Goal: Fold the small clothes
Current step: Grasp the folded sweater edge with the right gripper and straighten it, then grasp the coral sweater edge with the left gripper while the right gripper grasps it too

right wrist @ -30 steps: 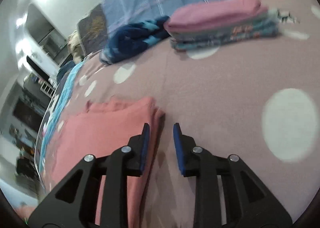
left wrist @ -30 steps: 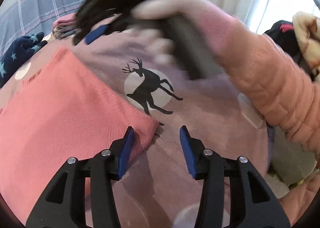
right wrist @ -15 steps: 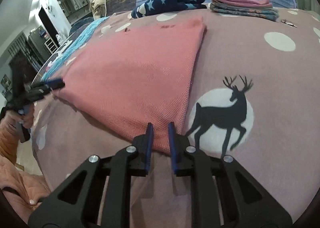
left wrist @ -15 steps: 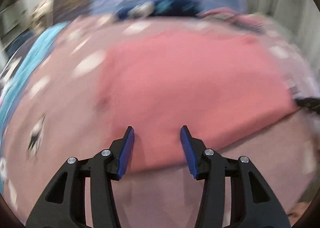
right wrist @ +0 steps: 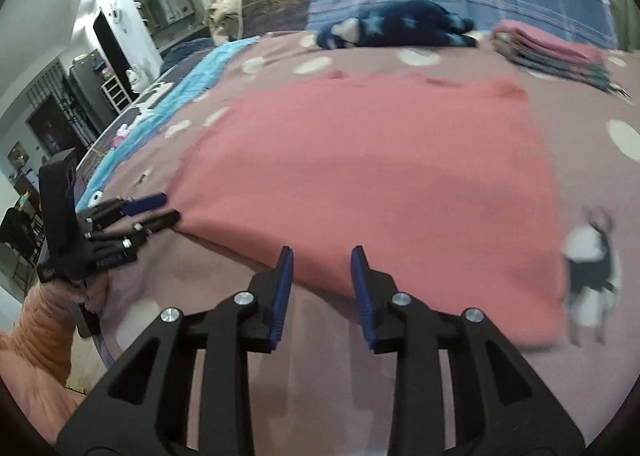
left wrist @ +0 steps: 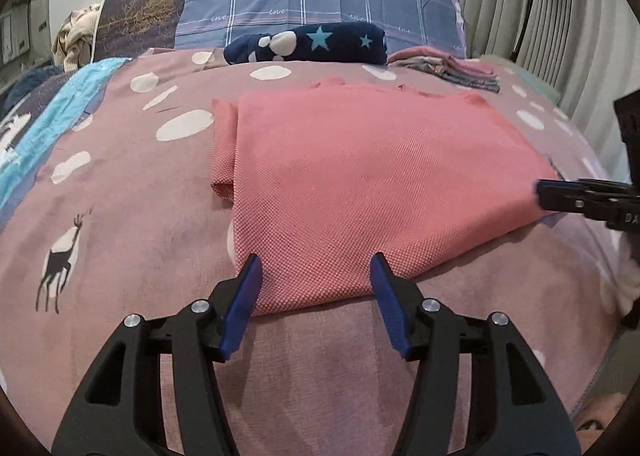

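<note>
Right tongs [right wrist: 322,282], jaws together half a second ago, now apart; left tongs [left wrist: 316,288] remain apart. Pink garment [left wrist: 360,184] lies ahead of both: repositioning for next fold.

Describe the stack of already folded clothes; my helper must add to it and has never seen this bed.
At the bed's head lies a blue plaid pillow. In front of it, right of the navy star-print bundle, sits the folded stack. It alone is flat and layered, with a pink piece on top.
</note>
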{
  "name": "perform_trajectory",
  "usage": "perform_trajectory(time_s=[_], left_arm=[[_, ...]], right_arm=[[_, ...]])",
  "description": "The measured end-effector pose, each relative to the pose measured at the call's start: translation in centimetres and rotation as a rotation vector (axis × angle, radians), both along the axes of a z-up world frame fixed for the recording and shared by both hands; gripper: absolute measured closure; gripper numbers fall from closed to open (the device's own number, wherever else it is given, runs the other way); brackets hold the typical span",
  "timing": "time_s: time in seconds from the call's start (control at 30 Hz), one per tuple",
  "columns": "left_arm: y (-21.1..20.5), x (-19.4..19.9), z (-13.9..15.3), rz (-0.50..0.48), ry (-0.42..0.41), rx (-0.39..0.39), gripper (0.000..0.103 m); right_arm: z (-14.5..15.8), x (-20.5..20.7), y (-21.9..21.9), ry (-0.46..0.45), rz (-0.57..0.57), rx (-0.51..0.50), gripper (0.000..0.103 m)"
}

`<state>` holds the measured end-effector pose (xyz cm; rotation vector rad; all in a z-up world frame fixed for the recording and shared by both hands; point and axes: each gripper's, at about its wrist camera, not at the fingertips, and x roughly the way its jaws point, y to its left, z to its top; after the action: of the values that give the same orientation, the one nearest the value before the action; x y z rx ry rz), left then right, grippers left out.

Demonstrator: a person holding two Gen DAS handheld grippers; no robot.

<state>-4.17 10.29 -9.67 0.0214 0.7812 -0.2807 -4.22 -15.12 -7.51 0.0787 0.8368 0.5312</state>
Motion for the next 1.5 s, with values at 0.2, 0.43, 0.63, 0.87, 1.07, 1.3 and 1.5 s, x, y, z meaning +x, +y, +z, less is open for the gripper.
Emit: perform_trajectory(time_s=[0.2, 0.43, 0.63, 0.87, 1.07, 1.3, 1.5], left_arm=[[2.1, -0.8, 0.6, 0.055, -0.040, -0.038, 0.041], [7.7, -0.7, 1.4, 0.156, -0.053, -0.165, 0.041], [9.5, 0.0, 1.4, 0.186, -0.056, -0.184, 0.040], [11.5, 0.3, 0.1, 0.223, -0.014, -0.246, 0.040], [13.7, 0.6, 2.4, 0.253, -0.070, -0.297, 0.040], [15.4, 1.8, 2.7, 0.266, -0.056, -0.341, 0.038], [14.7, 7.7, 1.6, 0.065, 0.143, -0.546, 0.034]], right_arm=[[-2.6, 1.2, 3.7, 0.087, -0.028, -0.154, 0.073], [0.9, 0.2, 5.1, 0.047, 0.005, -0.162, 0.072], [-2.2, 0.2, 9.9, 0.157, 0.103, -0.204, 0.070], [1.6, -0.3, 11.6, 0.028, 0.177, -0.173, 0.068], [-0.7, -2.7, 19.4, -0.145, 0.331, -0.453, 0.064], [-4.2, -3.3, 25.5, -0.433, 0.320, -0.832, 0.059], [-4.8, -1.8, 27.2, -0.455, 0.300, -0.852, 0.070]])
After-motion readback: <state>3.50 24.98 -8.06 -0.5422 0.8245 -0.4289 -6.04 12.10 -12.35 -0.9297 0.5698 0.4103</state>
